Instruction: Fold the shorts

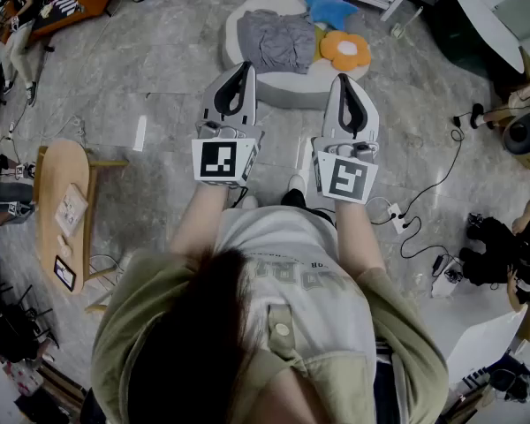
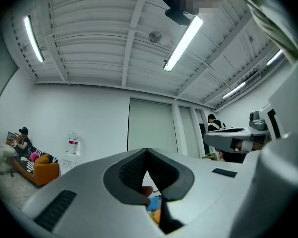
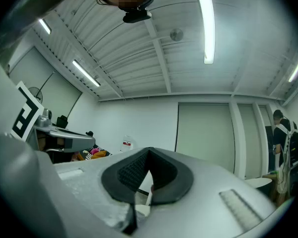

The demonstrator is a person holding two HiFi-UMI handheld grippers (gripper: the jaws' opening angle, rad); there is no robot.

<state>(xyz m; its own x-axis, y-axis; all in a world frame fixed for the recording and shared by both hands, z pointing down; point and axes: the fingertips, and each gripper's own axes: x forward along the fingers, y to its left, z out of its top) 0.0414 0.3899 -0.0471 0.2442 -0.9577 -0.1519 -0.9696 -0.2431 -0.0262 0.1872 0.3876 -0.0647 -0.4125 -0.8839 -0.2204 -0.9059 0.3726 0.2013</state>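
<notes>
Left gripper (image 1: 245, 65) and right gripper (image 1: 343, 79) hover short of the counter (image 1: 283, 92), fingers closed on nothing, so reaching unopened for the crumpled shorts (image 1: 276, 41) on its left half would likely just shove them askew.

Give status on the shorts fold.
Done: nothing visible; the grey shorts lie rumpled on the round white platform, beside a blue star and an orange flower toy. In hand: nothing; left gripper and right gripper are shut, empty, held short of the platform. Left: the whole fold.
</notes>
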